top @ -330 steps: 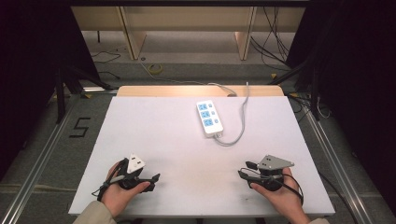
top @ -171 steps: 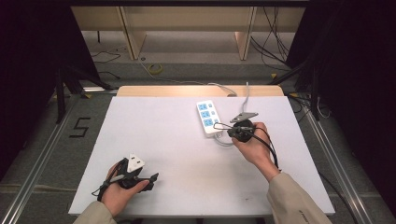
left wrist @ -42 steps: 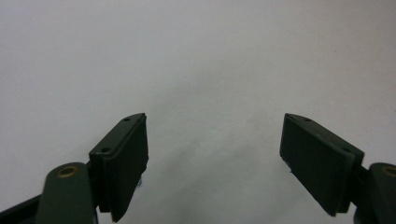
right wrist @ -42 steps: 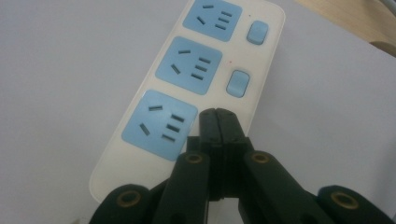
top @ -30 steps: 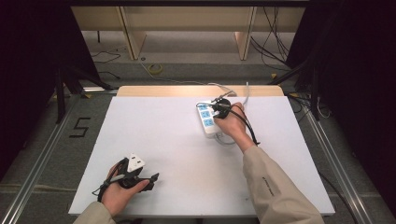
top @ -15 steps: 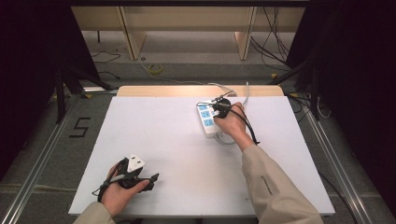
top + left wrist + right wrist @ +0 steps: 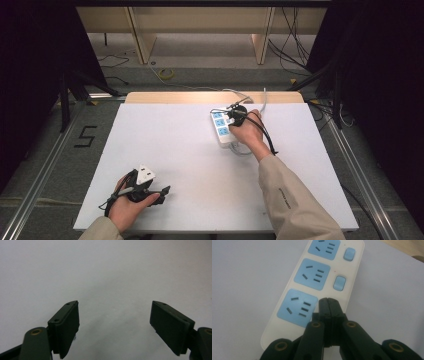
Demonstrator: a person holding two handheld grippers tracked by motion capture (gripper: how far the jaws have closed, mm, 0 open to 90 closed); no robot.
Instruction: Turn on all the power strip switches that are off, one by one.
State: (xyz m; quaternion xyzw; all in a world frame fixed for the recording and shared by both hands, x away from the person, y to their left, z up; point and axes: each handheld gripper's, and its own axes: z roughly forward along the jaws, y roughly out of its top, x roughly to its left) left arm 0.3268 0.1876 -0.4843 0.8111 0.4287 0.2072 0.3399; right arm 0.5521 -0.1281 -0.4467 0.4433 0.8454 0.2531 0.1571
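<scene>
the white table [image 7: 165, 150] carries a power strip [image 7: 222, 129] near its far edge, right of centre, with 3 blue sockets, each beside a switch [image 7: 339, 283]. the right gripper [image 7: 328, 302] has its jaws pressed together on nothing, tips on the strip beside the nearest socket, likely to press that switch. the left gripper [image 7: 113, 322] rests near the near left corner, jaws wide apart and empty, out of the way.

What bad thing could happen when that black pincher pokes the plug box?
The shut right gripper sits on the power strip where the nearest switch would be. Pushed off-centre, the tips might slide onto the blue socket beside it. The strip lies loose on the table, so a hard push could shove it, and the left gripper is too far off to steady it.
</scene>
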